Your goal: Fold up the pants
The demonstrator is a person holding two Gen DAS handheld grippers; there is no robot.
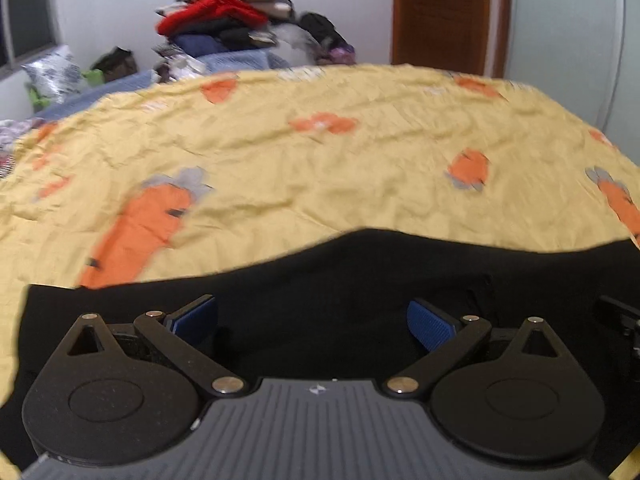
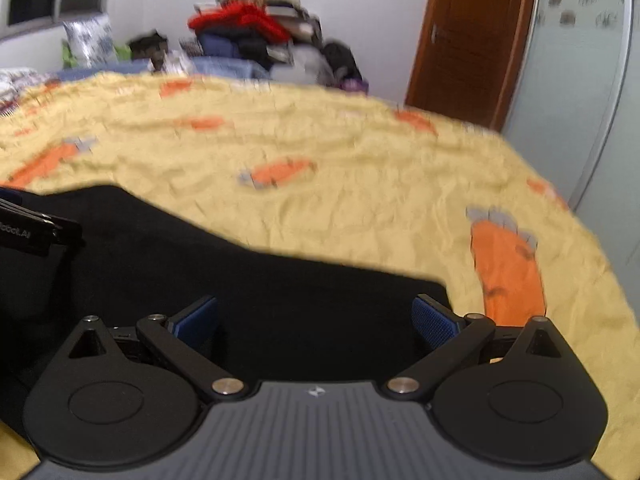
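Note:
Black pants (image 1: 360, 268) lie flat on the near part of a yellow bedspread with orange carrot prints (image 1: 320, 168). My left gripper (image 1: 314, 322) is open above the black cloth, blue pads wide apart, nothing between them. In the right wrist view the pants (image 2: 240, 280) fill the lower left, with their edge ending near the right finger. My right gripper (image 2: 316, 320) is open over the cloth and empty. The left gripper's body (image 2: 28, 232) shows at the left edge of the right wrist view.
A pile of clothes (image 1: 232, 20) is stacked at the far side of the bed against the white wall. A brown wooden door (image 1: 444, 12) stands at the back right. A patterned pillow (image 1: 52, 72) lies at the far left, below a window.

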